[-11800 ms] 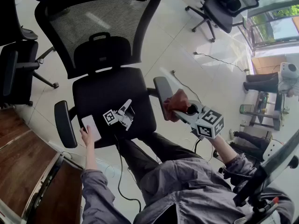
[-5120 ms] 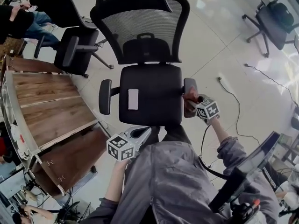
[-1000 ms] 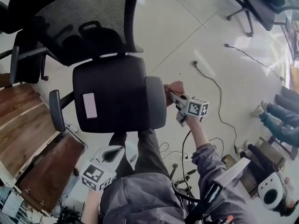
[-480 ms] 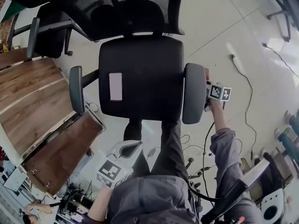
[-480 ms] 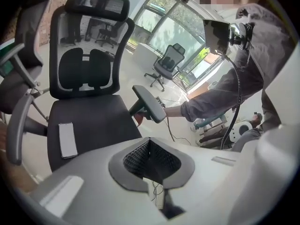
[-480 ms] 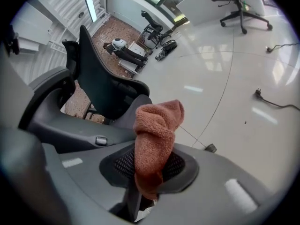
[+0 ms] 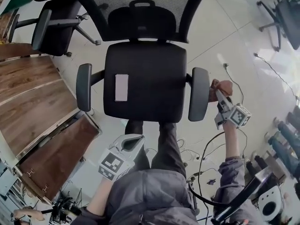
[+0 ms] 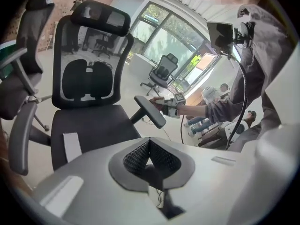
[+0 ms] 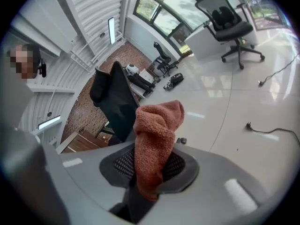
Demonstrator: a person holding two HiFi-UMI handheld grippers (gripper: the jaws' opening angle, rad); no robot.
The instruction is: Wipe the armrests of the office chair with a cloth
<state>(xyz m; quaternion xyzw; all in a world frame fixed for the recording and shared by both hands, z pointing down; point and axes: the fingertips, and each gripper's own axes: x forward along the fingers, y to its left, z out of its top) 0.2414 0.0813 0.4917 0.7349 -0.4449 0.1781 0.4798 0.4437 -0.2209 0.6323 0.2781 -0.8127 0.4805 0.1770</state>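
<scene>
The black office chair (image 7: 145, 83) stands in front of me, with a left armrest (image 7: 83, 87) and a right armrest (image 7: 198, 93). My right gripper (image 7: 219, 96) is shut on a reddish-brown cloth (image 7: 221, 86), held just beside the right armrest's outer edge; I cannot tell if the two touch. In the right gripper view the cloth (image 9: 157, 135) sticks up from the right gripper (image 9: 149, 170). My left gripper (image 7: 130, 146) hangs low near my lap, shut and empty. From the left gripper (image 8: 150, 149) I see the right armrest (image 8: 151, 111).
A white card (image 7: 121, 87) lies on the seat. Wooden desks (image 7: 33, 102) stand at the left. Other office chairs are at the back left (image 7: 54, 25) and far right (image 7: 287, 18). A cable (image 7: 236, 81) runs across the floor. People's legs (image 7: 286, 137) show at the right.
My right gripper, with the cloth in it, has shifted slightly outward from the right armrest's side. The head view has swung, so the chair sits more centred. The left gripper stays low.
</scene>
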